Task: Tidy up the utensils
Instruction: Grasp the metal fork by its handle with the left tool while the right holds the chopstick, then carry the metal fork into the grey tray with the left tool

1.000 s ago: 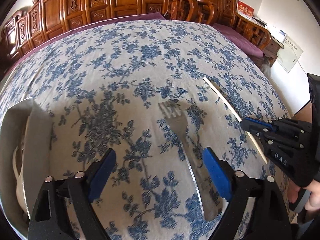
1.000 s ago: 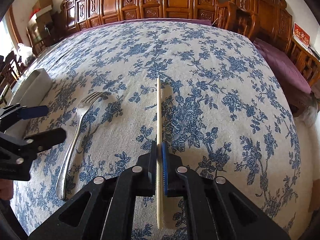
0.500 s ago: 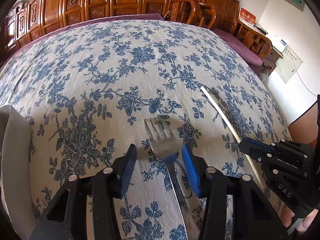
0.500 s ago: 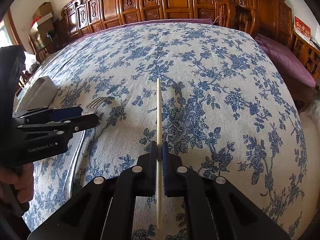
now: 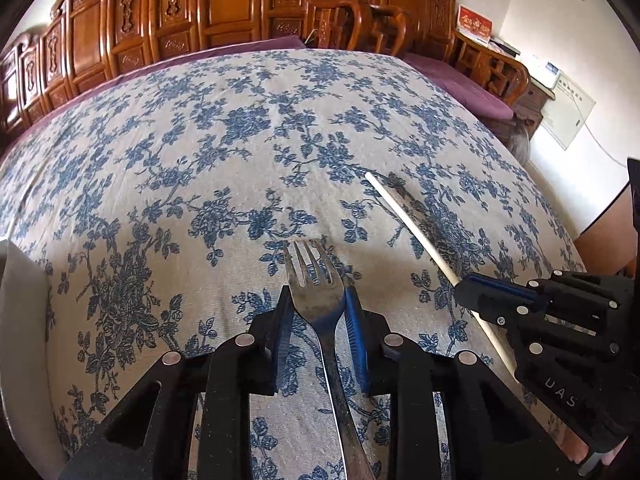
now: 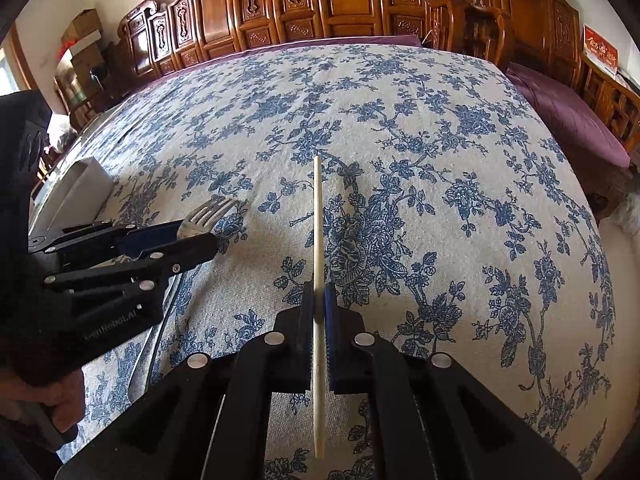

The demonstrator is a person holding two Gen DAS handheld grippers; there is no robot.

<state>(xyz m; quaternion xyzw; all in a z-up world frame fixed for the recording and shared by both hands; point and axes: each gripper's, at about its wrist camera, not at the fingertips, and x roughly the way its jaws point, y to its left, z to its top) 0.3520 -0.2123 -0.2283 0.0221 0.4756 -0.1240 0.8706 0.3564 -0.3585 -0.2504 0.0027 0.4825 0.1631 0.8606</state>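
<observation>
A steel fork (image 5: 316,280) lies on the blue-flowered tablecloth (image 5: 240,152), tines pointing away. My left gripper (image 5: 317,300) is closed around the fork's neck, its blue pads touching both sides; it also shows in the right wrist view (image 6: 196,240) with the fork tines (image 6: 210,210) sticking out. My right gripper (image 6: 319,300) is shut on a pale wooden chopstick (image 6: 318,208), which points away over the cloth. In the left wrist view the chopstick (image 5: 408,224) runs into the right gripper (image 5: 472,288) at the right.
A white utensil tray (image 6: 76,192) stands at the table's left edge, its rim also at the left wrist view's left edge (image 5: 20,320). Carved wooden chairs (image 5: 360,28) and a screen line the far side. The table drops off at the right.
My left gripper moved forward along the fork and closed from wide open onto its neck. The right gripper has kept hold of the chopstick, almost still.
</observation>
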